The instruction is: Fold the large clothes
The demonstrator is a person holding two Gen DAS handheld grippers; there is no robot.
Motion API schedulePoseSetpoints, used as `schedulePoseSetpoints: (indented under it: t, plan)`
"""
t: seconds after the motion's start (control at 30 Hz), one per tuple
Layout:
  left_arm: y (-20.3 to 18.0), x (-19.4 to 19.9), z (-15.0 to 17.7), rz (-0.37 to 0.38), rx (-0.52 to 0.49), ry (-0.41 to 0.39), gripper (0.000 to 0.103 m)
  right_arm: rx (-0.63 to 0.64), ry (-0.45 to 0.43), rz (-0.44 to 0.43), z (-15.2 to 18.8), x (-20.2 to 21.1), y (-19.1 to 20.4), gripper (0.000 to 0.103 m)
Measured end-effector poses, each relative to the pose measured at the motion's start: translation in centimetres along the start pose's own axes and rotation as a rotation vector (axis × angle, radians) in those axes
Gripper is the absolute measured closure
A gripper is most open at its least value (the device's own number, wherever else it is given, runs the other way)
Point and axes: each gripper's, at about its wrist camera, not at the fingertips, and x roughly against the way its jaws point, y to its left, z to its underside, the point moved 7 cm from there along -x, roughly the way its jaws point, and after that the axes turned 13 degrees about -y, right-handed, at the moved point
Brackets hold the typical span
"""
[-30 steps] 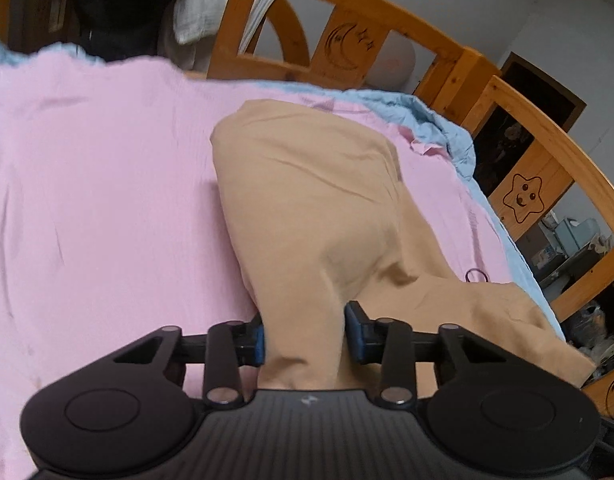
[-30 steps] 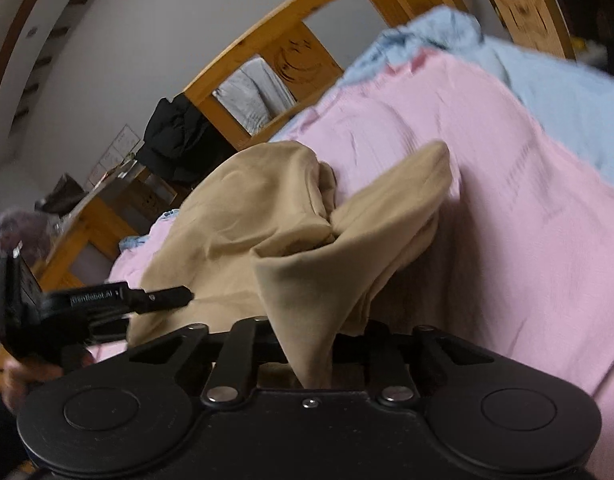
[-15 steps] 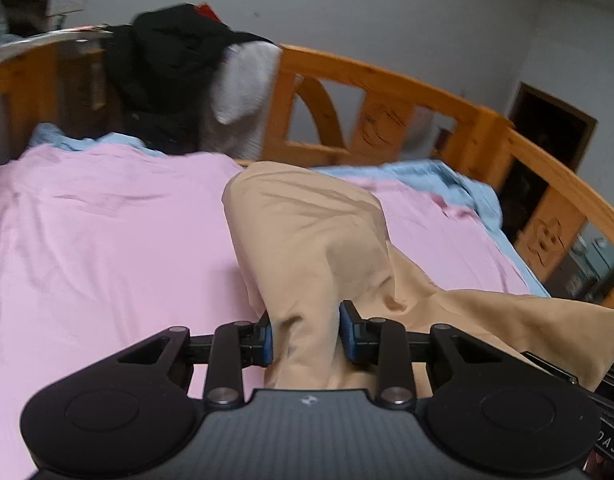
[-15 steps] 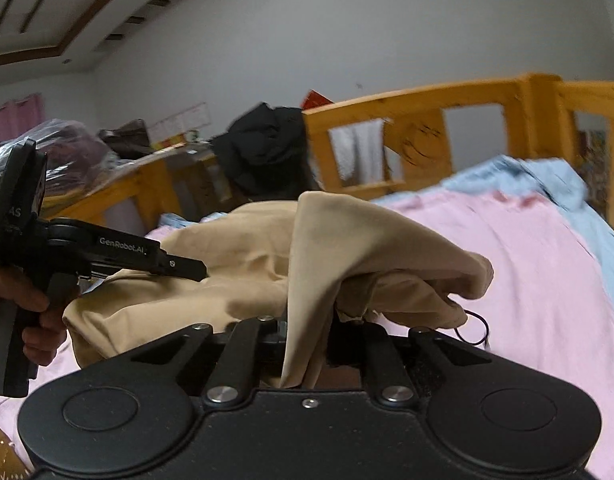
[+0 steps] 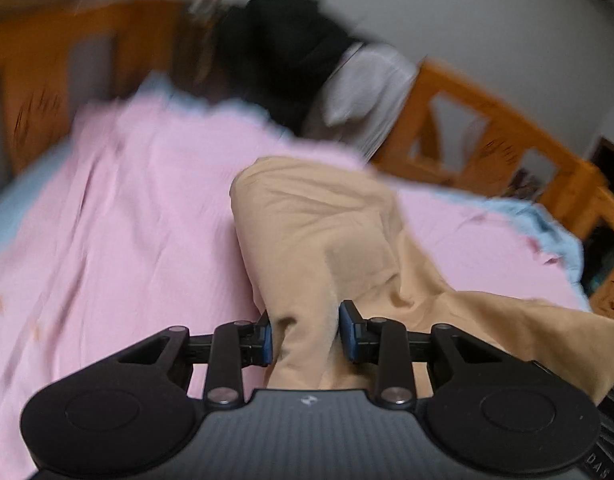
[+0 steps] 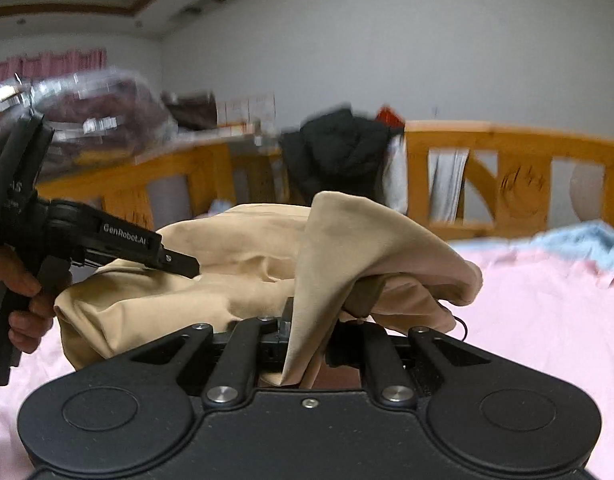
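We see two fisheye views, each from a camera mounted just behind a handheld gripper, facing forward along its fingers. The left view tilts down, close over a tan cloth garment (image 5: 319, 240) on a pink bedsheet (image 5: 119, 220). The right view looks more level across the bed. Both share the garment, sheet, orange wooden bed rail (image 6: 507, 136) and dark clothes draped there (image 6: 339, 152).
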Motion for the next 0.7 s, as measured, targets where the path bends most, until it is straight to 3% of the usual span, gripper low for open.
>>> schedulePoseSetpoints:
  t: [0.1,0.23,0.33,0.4,0.47,0.6,0.7]
  plan:
    - [1.0,-0.2,2.1,-0.002,0.021,0.003,0.064,-0.038,0.076,0.017,2.1,-0.7,-0.1,0.090]
    - [1.2,0.3,2.2,0.007,0.030,0.003,0.060,-0.077,0.121,0.038,3.1,0.1,-0.5,0.085]
    - [1.4,0.9,2.0,-0.004,0.023,0.003,0.049,-0.159,0.156,0.064,3.7,0.6,-1.2,0.077]
    - [1.2,1.8,2.3,-0.001,0.001,0.004,0.030,-0.183,0.171,0.082,4.1,1.4,-1.5,0.067]
    - [1.2,3.2,2.8,-0.013,-0.026,-0.004,0.022,-0.193,0.168,0.106,4.5,2.5,-1.8,0.056]
    - [0.6,6.0,3.4,-0.009,-0.047,-0.012,0.012,-0.209,0.145,0.147,4.6,4.8,-2.5,0.037]
    - [-0.1,8.4,3.7,-0.002,-0.077,-0.036,0.007,-0.197,0.117,0.159,3.9,6.4,-2.5,0.031]
